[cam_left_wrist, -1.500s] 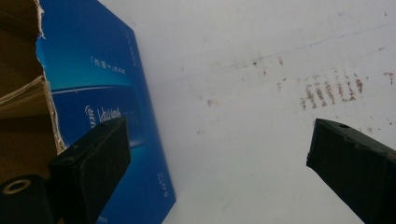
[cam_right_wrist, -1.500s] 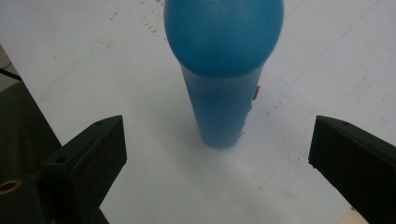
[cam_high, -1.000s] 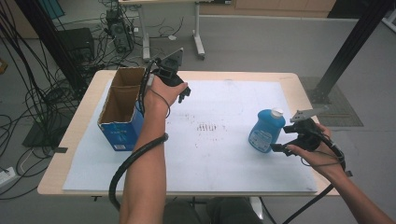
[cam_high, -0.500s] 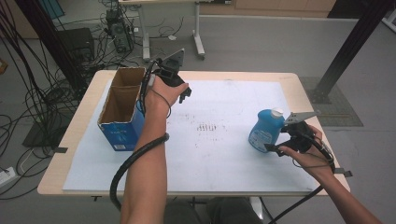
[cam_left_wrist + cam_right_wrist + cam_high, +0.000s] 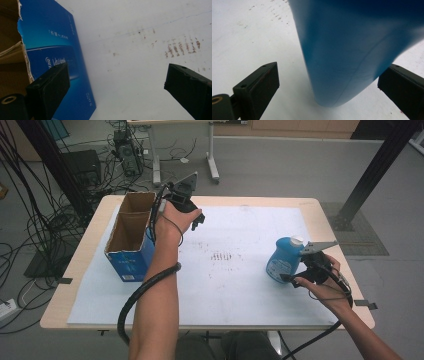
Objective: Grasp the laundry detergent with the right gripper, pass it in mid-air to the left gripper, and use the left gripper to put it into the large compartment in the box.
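bottle (image 5: 284, 258): rigid, smooth plastic, likely slippery; grip low body | right gripper (image 5: 289, 278): wide, straddling it from 5 o'clock | left gripper (image 5: 199, 220): wide, empty, beside box (image 5: 131, 245)

The table (image 5: 325, 225) is covered by a white sheet (image 5: 240, 295); a box (image 5: 131, 251) and bottle (image 5: 283, 260) are set on it.

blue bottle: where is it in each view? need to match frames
High view: bottle stands right of centre, by the right tongs.
Left gripper view: not in it.
Right gripper view: bottle looms at top centre, between the open jaws.
Shared landmark: the white mat with its brown smudges.
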Available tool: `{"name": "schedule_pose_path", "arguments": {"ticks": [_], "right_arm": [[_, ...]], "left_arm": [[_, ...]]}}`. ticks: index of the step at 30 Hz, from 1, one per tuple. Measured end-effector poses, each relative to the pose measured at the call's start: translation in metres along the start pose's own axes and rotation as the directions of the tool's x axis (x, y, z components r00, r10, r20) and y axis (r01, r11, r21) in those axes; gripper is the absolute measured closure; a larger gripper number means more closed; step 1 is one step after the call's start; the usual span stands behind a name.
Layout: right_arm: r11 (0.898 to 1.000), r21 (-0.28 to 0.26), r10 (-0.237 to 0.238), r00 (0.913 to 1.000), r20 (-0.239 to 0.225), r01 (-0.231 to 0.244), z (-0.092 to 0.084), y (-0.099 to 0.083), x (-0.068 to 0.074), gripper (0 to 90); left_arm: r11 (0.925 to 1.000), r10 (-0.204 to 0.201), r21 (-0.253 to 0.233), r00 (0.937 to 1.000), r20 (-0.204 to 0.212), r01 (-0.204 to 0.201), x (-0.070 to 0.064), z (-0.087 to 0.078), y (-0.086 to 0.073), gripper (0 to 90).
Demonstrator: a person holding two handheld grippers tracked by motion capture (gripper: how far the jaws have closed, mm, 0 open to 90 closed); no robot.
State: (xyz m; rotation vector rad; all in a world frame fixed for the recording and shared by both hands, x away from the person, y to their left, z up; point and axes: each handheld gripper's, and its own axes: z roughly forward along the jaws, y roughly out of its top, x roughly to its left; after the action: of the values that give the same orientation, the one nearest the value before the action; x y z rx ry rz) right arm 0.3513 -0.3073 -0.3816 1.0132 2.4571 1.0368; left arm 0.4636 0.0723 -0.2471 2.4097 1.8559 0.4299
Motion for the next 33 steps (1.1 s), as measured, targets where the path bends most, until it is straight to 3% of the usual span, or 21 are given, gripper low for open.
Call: {"name": "schedule_pose_path", "arguments": {"ticks": [33], "right_arm": [[0.999, -0.049, -0.008, 0.9999, 0.010, 0.009, -0.0008, 0.0018, 0.0020, 3.2]], "left_arm": [[0.9999, 0.005, -0.009, 1.0000, -0.001, -0.006, -0.0021, -0.0068, 0.0026, 6.4]]}}
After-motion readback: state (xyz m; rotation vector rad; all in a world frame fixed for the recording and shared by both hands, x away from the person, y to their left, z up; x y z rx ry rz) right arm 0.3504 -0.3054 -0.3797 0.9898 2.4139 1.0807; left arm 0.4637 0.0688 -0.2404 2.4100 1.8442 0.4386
